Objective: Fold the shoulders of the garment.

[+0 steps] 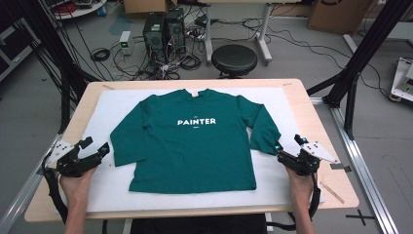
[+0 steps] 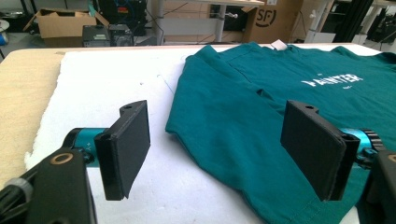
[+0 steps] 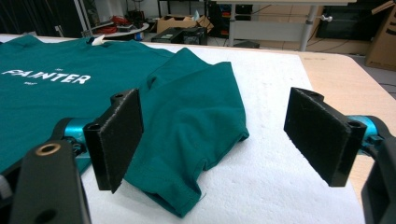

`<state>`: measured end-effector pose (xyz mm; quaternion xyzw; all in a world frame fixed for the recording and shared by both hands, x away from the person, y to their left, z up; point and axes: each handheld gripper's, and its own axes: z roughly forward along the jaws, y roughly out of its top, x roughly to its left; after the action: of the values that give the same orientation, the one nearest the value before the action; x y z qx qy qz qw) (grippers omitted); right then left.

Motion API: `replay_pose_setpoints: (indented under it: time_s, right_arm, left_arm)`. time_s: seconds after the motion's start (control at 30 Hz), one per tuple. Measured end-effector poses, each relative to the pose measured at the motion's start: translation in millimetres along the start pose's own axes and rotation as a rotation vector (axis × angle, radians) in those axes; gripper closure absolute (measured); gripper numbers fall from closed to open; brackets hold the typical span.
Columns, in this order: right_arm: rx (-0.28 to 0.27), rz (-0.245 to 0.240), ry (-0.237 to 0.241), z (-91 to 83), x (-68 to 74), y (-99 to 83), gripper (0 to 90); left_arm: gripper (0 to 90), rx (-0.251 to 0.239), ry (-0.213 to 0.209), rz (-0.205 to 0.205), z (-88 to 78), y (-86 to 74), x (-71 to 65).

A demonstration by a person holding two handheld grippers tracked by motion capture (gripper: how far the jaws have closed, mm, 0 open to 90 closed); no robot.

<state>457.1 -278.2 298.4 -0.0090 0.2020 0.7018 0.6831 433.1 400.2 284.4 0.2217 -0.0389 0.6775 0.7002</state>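
Holding both grippers just beside the green shirt [image 1: 190,141].
The shirt lies flat on the white mat [image 1: 112,190] on the table [image 1: 73,117]. My left gripper [image 1: 95,146] and my right gripper [image 1: 287,146] have their jaws spread wide, holding nothing.

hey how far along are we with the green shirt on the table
Done: the shirt lies flat, print up, on the white pad. In hand: nothing; the left gripper and right gripper are open beside its sleeves. Left: it shows no fold yet.
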Motion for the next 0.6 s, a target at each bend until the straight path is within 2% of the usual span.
replay_pose_setpoints:
  time_s: [0.6]
  right_arm:
    - [0.002,-0.011,0.000,0.3,1.0,0.0,20.1]
  left_arm:
    - [24.1,0.007,0.006,-0.004,0.8,0.3,0.1]
